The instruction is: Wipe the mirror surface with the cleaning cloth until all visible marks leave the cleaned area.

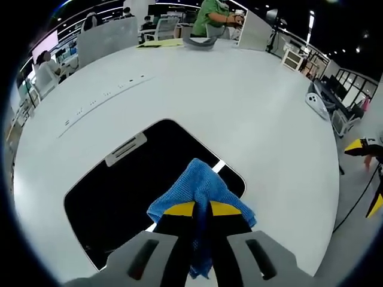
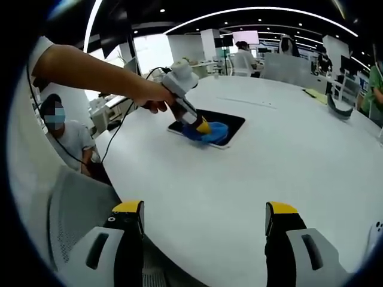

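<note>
A dark rectangular mirror (image 1: 119, 191) lies flat on the white round table (image 1: 239, 107). My left gripper (image 1: 201, 209) is shut on a blue cleaning cloth (image 1: 200, 185), which rests on the mirror's near right part. In the right gripper view the mirror (image 2: 230, 122) sits far across the table, with the blue cloth (image 2: 212, 133) on it under the left gripper (image 2: 202, 127), held by a person's hand (image 2: 152, 95). My right gripper (image 2: 203, 218) stands open over the table's near edge, far from the mirror, with nothing between its fingers.
A white device (image 1: 316, 104) lies near the table's right edge. Papers (image 1: 160, 43) and a grey object (image 1: 200, 43) sit at the far side, where a person in green (image 1: 212, 18) stands. A seated person (image 2: 63, 140) and a grey chair (image 2: 75, 215) are beside the table.
</note>
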`<state>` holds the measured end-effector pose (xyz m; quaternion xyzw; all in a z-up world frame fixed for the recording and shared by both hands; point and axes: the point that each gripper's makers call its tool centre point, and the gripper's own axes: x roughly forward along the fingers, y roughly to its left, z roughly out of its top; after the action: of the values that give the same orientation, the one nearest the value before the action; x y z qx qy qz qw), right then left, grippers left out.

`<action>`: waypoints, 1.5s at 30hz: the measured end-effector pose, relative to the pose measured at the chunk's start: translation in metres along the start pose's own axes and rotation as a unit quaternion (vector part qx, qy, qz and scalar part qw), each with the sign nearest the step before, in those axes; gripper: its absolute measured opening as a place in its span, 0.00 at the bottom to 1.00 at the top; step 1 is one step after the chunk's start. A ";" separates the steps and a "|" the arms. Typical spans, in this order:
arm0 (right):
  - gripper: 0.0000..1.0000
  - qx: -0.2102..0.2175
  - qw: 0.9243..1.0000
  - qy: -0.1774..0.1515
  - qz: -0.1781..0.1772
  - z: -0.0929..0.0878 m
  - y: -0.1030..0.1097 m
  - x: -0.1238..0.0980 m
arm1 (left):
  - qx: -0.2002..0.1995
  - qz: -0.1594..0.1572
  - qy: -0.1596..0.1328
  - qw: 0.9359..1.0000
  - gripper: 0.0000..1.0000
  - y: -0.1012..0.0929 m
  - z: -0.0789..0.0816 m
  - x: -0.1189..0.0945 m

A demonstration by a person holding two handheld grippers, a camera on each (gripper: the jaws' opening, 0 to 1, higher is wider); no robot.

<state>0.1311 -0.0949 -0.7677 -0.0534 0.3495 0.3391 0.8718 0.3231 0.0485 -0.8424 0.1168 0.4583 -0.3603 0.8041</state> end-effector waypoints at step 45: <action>0.82 0.007 1.000 0.004 -0.002 -0.004 -0.002 0.001 | 0.018 0.007 0.011 1.000 0.06 0.012 0.009 0.003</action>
<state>0.1309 -0.0973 -0.7713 -0.0500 0.3555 0.3344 0.8714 0.3380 0.0509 -0.8421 0.1380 0.4600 -0.3617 0.7991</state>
